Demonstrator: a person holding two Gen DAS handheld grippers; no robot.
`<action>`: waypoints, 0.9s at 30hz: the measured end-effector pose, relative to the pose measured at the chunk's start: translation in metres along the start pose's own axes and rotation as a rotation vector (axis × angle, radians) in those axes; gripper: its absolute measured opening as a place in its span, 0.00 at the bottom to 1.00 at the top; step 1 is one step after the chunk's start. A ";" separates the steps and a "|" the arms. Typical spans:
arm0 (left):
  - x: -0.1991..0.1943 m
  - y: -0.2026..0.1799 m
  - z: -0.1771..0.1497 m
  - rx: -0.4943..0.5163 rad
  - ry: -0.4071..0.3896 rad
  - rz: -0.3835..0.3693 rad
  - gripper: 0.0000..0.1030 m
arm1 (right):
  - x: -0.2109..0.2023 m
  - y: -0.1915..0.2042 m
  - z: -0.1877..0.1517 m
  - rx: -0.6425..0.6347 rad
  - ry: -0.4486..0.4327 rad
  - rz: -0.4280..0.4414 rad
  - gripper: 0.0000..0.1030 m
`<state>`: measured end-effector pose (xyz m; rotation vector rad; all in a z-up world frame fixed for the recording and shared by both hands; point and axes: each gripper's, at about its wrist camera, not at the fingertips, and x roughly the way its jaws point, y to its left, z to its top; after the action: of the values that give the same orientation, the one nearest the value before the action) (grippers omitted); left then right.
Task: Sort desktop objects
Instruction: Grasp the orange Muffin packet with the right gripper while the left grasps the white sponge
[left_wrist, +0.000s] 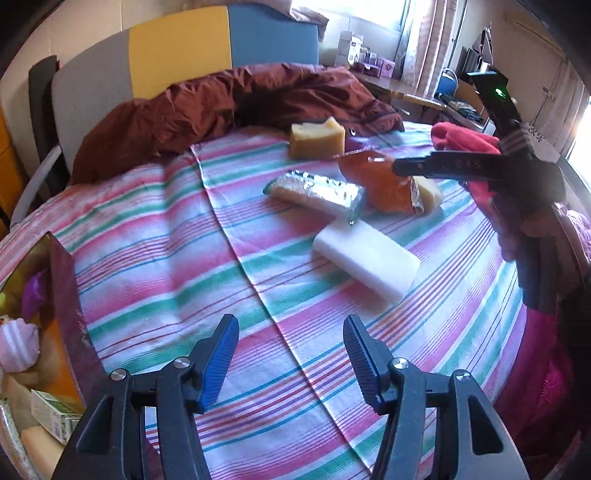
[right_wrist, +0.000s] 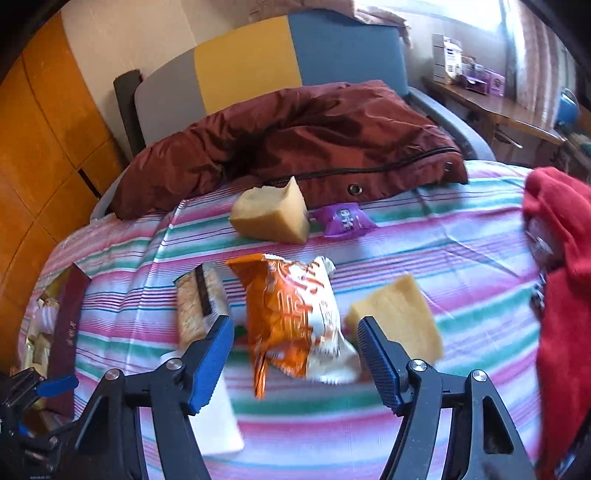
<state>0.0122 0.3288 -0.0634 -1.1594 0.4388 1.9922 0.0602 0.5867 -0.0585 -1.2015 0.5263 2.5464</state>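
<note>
The right gripper (right_wrist: 295, 345) hangs open over the orange snack packet (right_wrist: 291, 314): light, crinkly, slippery; pinch its middle. The left gripper (left_wrist: 291, 354) is open, empty.

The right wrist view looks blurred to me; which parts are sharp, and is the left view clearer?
Right wrist view: orange snack bag and striped cloth smeared; right gripper sharp. Left wrist view: white block crisper; window glares.

Left tool (left_wrist: 291, 354) black-framed, blue ribbed pads, silver screws, right tool (right_wrist: 295, 354) alike
</note>
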 end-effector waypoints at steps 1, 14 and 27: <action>0.003 0.000 0.000 -0.003 0.008 -0.001 0.58 | 0.006 -0.001 0.002 -0.004 0.008 0.002 0.69; 0.029 0.000 0.021 -0.073 0.060 -0.044 0.58 | 0.051 0.013 0.003 -0.150 0.074 -0.001 0.58; 0.076 -0.037 0.067 -0.234 0.176 -0.137 0.58 | 0.041 0.004 0.007 -0.129 0.156 0.002 0.55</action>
<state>-0.0197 0.4280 -0.0893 -1.4770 0.2097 1.8658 0.0286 0.5895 -0.0858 -1.4541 0.4022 2.5350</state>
